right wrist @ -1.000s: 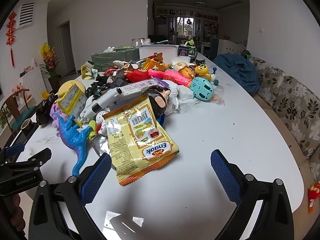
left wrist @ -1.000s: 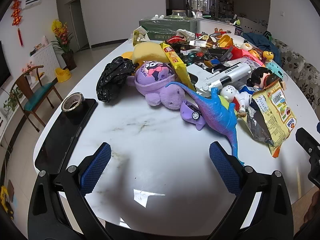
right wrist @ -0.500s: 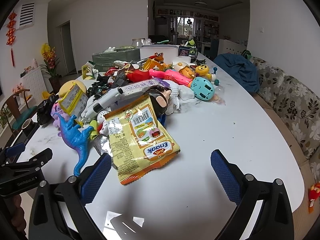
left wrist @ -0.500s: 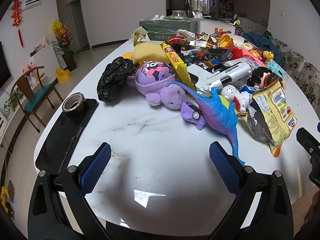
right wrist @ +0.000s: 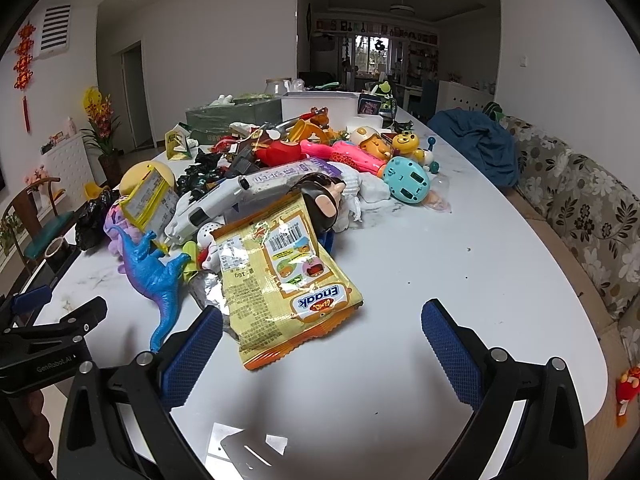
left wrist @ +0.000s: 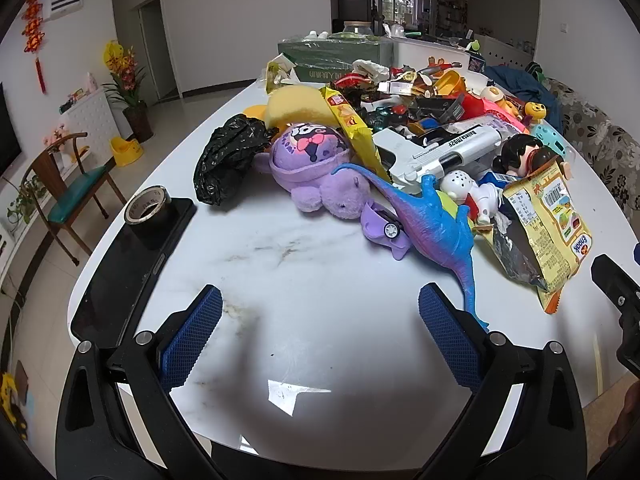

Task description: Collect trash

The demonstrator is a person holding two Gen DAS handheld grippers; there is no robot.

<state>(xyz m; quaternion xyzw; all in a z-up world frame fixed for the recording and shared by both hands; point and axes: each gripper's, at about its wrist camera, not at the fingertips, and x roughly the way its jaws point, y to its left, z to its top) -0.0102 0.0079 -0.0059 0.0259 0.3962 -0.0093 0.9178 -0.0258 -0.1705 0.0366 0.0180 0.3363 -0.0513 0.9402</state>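
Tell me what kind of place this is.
Most likely a home's living and dining area: a floral sofa beside a white marble table piled with toys, and a wooden chair near potted flowers.

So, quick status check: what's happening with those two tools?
Left tool open, empty. Right tool open, empty, nearing yellow snack wrapper. Wrapper's far end tucked among toys; blue dinosaur alongside.

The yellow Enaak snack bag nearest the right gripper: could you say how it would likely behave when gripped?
The snack bag looks flat with crinkled foil showing, so it is probably light and floppy. Its glossy film may slip. Its far end leans on neighbouring toys, which might shift.
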